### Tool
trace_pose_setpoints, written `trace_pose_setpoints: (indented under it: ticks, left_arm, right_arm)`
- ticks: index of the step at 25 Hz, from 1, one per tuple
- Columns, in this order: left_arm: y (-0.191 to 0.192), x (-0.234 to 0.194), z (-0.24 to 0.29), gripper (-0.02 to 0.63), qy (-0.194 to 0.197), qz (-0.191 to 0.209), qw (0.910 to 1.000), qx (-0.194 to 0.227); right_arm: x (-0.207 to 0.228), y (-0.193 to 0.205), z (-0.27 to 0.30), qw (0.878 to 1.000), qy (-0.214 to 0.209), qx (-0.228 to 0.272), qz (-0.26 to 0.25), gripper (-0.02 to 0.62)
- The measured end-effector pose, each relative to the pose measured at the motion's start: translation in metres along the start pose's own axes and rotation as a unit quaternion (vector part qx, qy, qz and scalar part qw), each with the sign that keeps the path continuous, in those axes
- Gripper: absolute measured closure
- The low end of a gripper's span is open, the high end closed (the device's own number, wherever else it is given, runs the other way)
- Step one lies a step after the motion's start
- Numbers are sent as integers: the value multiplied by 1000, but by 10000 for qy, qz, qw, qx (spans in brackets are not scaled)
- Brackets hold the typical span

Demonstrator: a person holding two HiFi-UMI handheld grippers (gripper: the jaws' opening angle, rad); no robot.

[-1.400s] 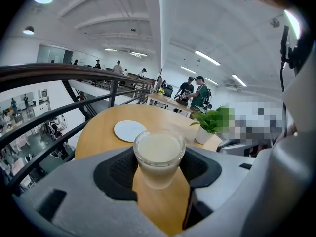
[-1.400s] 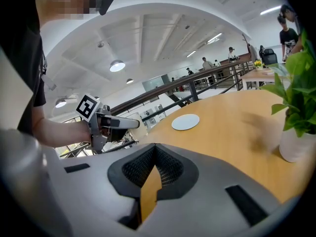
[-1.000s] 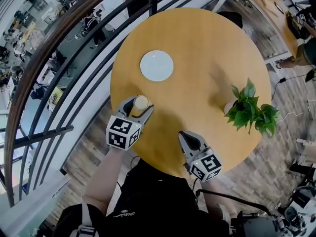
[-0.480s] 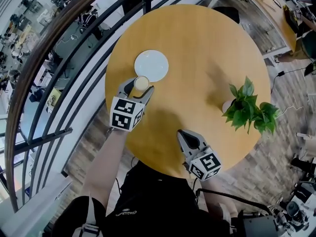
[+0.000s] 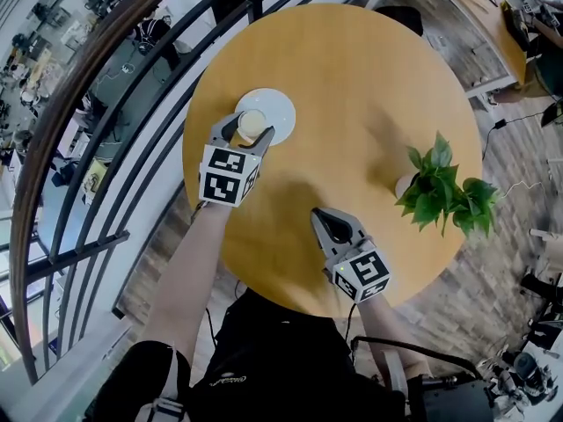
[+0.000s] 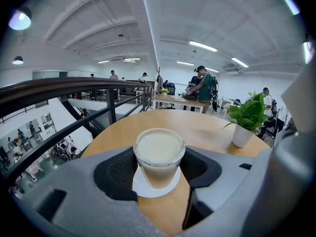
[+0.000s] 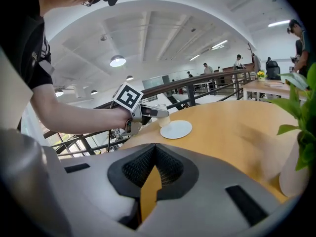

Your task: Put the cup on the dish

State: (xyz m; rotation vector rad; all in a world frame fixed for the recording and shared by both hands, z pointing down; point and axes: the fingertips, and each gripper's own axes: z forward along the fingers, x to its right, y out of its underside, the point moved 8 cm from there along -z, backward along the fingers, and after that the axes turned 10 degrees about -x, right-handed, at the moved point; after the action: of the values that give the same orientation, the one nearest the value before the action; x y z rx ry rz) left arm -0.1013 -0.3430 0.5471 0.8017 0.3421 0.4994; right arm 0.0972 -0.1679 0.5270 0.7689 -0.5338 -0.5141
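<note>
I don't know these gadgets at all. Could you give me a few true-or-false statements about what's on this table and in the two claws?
1. The left gripper holds the cup. True.
2. The cup is empty. False: it holds a pale, milky liquid.
3. The right gripper has its jaws together with nothing between them. True.
4. The plant stands on the dish. False: it stands on the table, well away from the dish, at the person's right.
5. The dish is square and dark. False: it is round and white.
</note>
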Motion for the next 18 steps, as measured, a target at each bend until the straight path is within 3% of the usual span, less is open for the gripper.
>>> trace_pose_setpoints:
  ticks: [18]
  left_arm:
    - [-8, -16, 51, 341, -153, -8, 9997, -197]
  right_arm:
    - [8, 3, 26, 9999, -80, -85, 58, 595]
